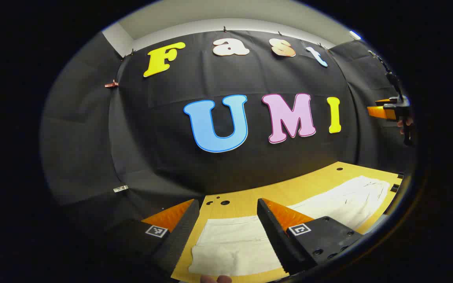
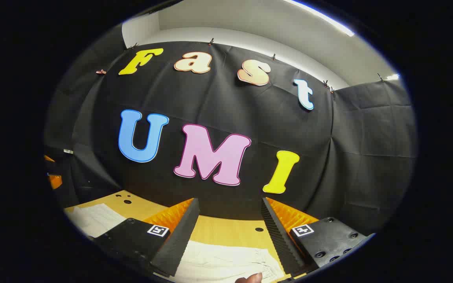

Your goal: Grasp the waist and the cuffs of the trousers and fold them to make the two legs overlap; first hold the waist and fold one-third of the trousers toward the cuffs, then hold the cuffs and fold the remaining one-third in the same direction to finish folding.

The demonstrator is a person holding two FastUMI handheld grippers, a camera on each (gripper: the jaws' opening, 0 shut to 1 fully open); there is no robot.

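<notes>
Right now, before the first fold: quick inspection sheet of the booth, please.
Surface: wooden table with a few dark holes near its far edge.
Job's things: white trousers spread flat along the table, unfolded; which end is the waist cannot be told.
Clutter: nothing seen on the table besides the trousers.
Grippers: left gripper open above one end of the trousers; right gripper open above the other end; neither touches the cloth.
Cables: nothing seen.
Surroundings: black cloth wall clipped up behind and beside the table, pale wall above it.
</notes>
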